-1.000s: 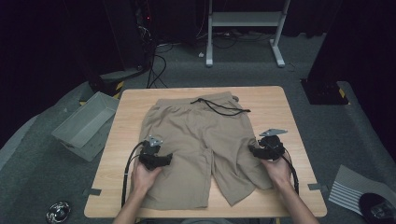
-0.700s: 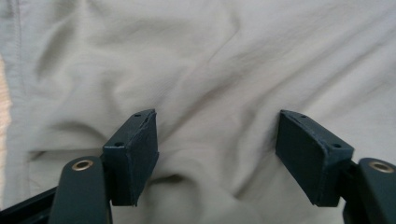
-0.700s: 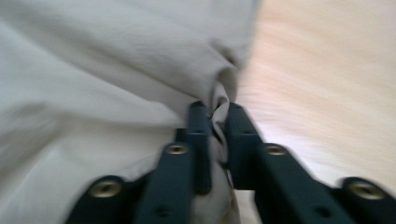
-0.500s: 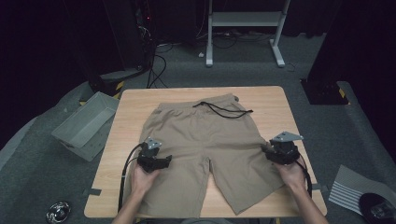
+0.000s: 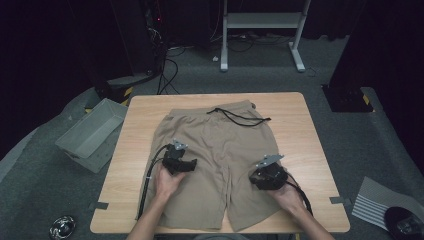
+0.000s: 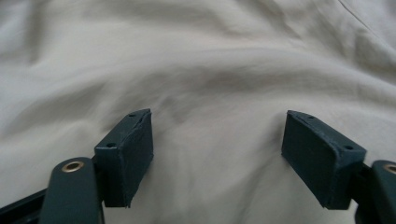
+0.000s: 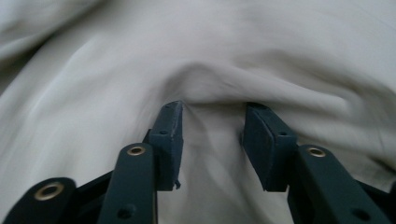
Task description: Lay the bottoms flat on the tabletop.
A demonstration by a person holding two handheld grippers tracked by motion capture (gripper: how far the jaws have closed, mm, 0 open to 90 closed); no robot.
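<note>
Both hands have shifted across the table (image 5: 300, 107) since the earlier frames: the right gripper (image 5: 267, 176), which was out near the outer edge of the right leg half a second ago, is now further in on that leg, and the left gripper (image 5: 179, 161) sits a little more toward the middle of the left leg. Over the same time the khaki shorts (image 5: 220, 150) have become flatter and wider, with the legs lying more apart, so I judge that the work in hand is spreading and smoothing the cloth, and that it is well along.

In the left gripper view its jaws stand wide apart over the fabric (image 6: 210, 70), with nothing pinched between them. In the right gripper view the jaws are at a middle opening and have just been closing; a small ridge of cloth (image 7: 210, 88) rises between their tips, but I cannot tell if the pads already press on it.

Each forearm comes in from the bottom of the high view, hands low, grippers pointing forward and down onto the shorts
</note>
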